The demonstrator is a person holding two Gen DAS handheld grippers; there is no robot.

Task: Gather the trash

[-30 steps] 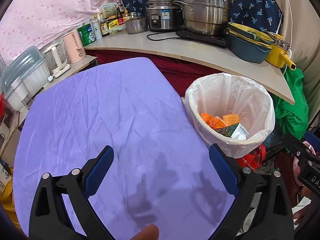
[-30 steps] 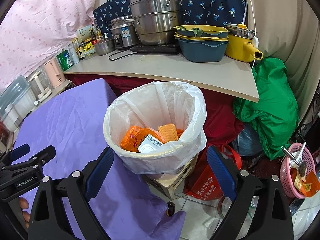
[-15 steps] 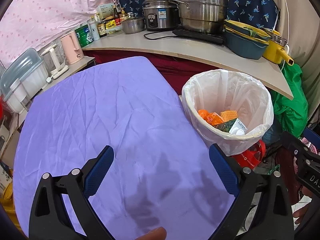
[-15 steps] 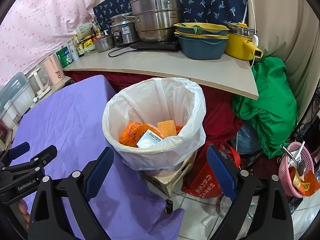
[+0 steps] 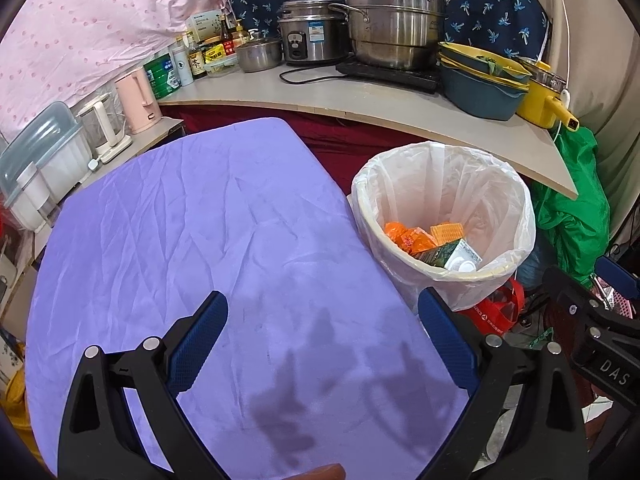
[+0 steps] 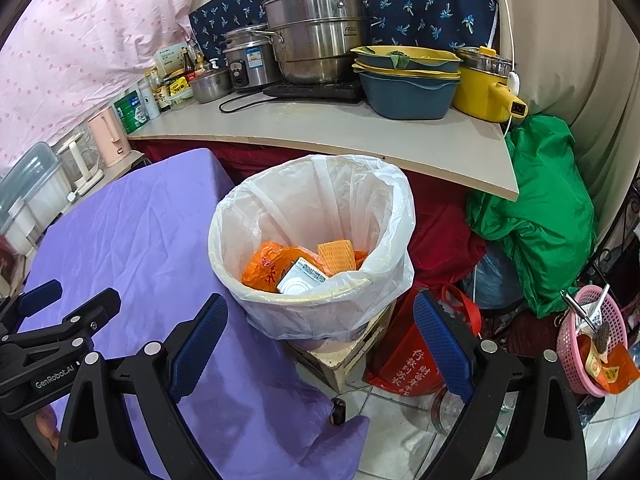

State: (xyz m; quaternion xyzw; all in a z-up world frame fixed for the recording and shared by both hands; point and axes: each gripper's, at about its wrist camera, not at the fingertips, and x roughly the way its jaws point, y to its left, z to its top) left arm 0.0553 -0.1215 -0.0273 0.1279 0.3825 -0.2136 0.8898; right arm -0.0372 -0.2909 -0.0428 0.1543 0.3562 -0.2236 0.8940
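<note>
Your left gripper (image 5: pixel 324 336) hangs with its blue-padded black jaws spread wide and nothing between them, poised over the wrinkled purple tablecloth (image 5: pixel 192 240), which shows only its creases and the grippers' shadows. Your right gripper (image 6: pixel 320 332) is likewise spread and empty, aimed past the table's edge at the white-lined round trash bin (image 6: pixel 312 312). That aim makes sense if you have just let something go there, though that is only a guess.

The bin sits just beside the table's corner on a low wooden crate (image 6: pixel 340 356) (raised, it seems, so its rim is within easy reach of the tabletop). Inside it lie the task's things: a crumpled orange plastic wrapper (image 6: pixel 268 268), a ridged yellow-orange wafer piece (image 6: pixel 338 254) and a small white-and-green carton (image 6: pixel 304 276), all resting below the rim.

With no loose trash visible on the cloth, the collecting looks finished or nearly so. The pink plastic basket (image 6: pixel 592 340) on the floor holds wrappers, possibly not yours to gather.
</note>
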